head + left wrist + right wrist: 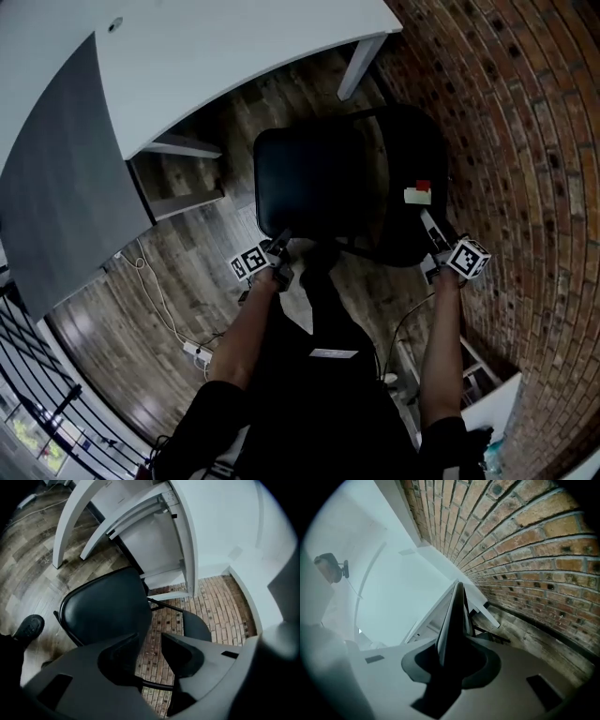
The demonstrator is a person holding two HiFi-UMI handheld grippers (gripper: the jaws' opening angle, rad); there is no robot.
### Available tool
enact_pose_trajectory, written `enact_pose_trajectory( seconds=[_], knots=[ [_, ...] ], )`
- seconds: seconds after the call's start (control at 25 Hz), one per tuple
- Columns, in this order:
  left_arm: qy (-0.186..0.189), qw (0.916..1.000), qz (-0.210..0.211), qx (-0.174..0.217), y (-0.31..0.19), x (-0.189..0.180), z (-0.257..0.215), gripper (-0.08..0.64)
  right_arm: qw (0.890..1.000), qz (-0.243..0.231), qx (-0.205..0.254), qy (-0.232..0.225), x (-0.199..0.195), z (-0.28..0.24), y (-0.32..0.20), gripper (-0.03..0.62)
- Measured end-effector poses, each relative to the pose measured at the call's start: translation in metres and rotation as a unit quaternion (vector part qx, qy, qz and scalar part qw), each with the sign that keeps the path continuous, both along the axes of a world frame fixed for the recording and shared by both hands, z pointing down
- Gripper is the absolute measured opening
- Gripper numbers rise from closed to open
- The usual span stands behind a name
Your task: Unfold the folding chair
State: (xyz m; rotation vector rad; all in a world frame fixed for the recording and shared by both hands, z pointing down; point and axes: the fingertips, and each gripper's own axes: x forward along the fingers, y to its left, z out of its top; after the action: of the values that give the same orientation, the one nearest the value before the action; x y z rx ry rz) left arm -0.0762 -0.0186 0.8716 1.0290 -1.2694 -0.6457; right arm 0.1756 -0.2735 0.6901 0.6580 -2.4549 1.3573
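The folding chair (319, 183) stands on the wood floor (187, 272) just beside the white desk (234, 56), between the desk and the brick wall (525, 141). Its black seat (103, 611) lies nearly flat on the desk side. Its backrest (412, 159) rises on the side away from the desk, near the bricks, with a white label (418, 196) and a small red tag (423, 186) on it.

The right gripper (441, 246) is at the backrest edge farthest from the desk. In its own view the backrest stands edge-on between the jaws, which are closed narrowly on it with no gap showing on either side.

The left gripper (278, 246) hangs at the seat edge that faces away from the desk. Its jaws stand moderately apart and grip nothing. Brick-patterned ground shows through the gap, and a thin black frame tube (154, 685) crosses behind them near their roots.

A dark shoe (29, 626) rests on the boards beside the seat, further from the desk. A pale cable (155, 286) runs from under the desk's grey side panel (56, 187) to a white power strip (198, 354), well clear of the desk.
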Motion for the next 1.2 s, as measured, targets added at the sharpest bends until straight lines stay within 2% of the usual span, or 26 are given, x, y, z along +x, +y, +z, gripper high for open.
enact_pose_trajectory(
  seconds=[0.08,0.2,0.28,0.4,0.56,0.8,0.92,1.04,1.2],
  knots=[
    [0.002,0.9994,0.014,0.030,-0.006,-0.004,-0.022,0.163,1.000,0.013,0.000,-0.001,-0.015,0.001,0.009,0.104],
    [0.009,0.9963,0.043,0.074,-0.010,-0.013,-0.054,0.163,0.999,0.037,0.015,0.030,-0.030,0.001,0.018,0.109],
    [0.011,0.9941,0.045,0.098,-0.010,-0.026,-0.074,0.163,0.997,0.045,0.029,0.048,-0.029,0.003,0.018,0.100],
    [0.008,0.9910,0.047,0.125,-0.002,-0.044,-0.100,0.161,0.997,0.057,0.031,0.050,-0.024,0.004,0.024,0.097],
    [0.043,0.9852,0.042,0.161,0.013,-0.059,-0.137,0.155,0.995,0.079,0.033,0.051,-0.014,0.005,0.033,0.097],
    [0.022,0.9860,0.061,0.153,0.050,-0.081,-0.143,0.152,0.991,0.120,0.033,0.053,-0.002,0.004,0.064,0.097],
    [0.036,0.9852,0.048,0.160,0.060,-0.093,-0.146,0.147,0.987,0.148,0.034,0.050,0.003,0.003,0.082,0.097],
    [0.032,0.9853,0.056,0.158,0.075,-0.096,-0.143,0.143,0.982,0.177,0.032,0.051,0.012,0.005,0.104,0.097],
    [0.056,0.9828,0.073,0.160,0.087,-0.084,-0.139,0.141,0.972,0.222,0.038,0.069,0.025,0.006,0.132,0.105]
  ],
)
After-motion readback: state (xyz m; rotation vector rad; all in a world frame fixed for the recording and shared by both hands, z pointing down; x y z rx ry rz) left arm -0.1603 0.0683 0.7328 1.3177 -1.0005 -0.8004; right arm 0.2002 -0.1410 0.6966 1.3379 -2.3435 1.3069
